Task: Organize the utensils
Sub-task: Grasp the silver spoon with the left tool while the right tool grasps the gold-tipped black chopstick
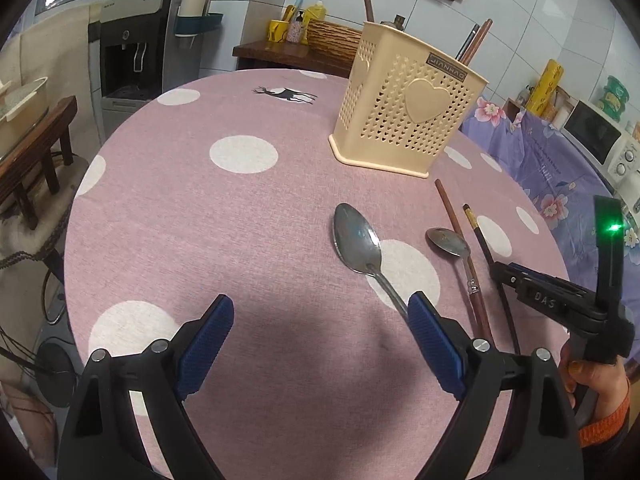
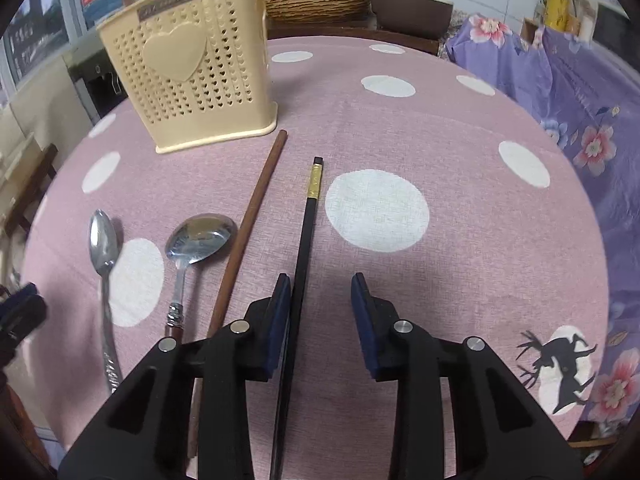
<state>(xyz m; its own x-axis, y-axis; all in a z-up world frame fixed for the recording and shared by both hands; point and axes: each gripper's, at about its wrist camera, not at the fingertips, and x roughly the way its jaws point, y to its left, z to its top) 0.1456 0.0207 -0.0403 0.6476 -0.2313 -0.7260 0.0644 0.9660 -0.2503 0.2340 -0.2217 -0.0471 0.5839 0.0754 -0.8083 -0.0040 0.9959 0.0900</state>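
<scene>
A cream perforated utensil holder [image 1: 404,116] [image 2: 192,76] stands on the pink dotted table [image 1: 224,216] with two chopsticks in it. On the cloth lie a steel spoon [image 1: 358,244] [image 2: 103,248], a wooden-handled spoon [image 1: 450,242] [image 2: 198,236], a brown chopstick [image 1: 460,248] [image 2: 250,216] and a black gold-banded chopstick [image 1: 486,248] [image 2: 306,236]. My left gripper [image 1: 320,312] is open; its right finger is over the steel spoon's handle. My right gripper [image 2: 320,292] [image 1: 520,276] is open and straddles the black chopstick, which lies against its left pad.
A purple floral cloth [image 2: 580,92] covers furniture right of the table. A woven basket [image 2: 316,0] and a brown pot stand on a wooden shelf behind. A water dispenser [image 1: 136,40] and a wooden stool [image 1: 36,152] stand to the left.
</scene>
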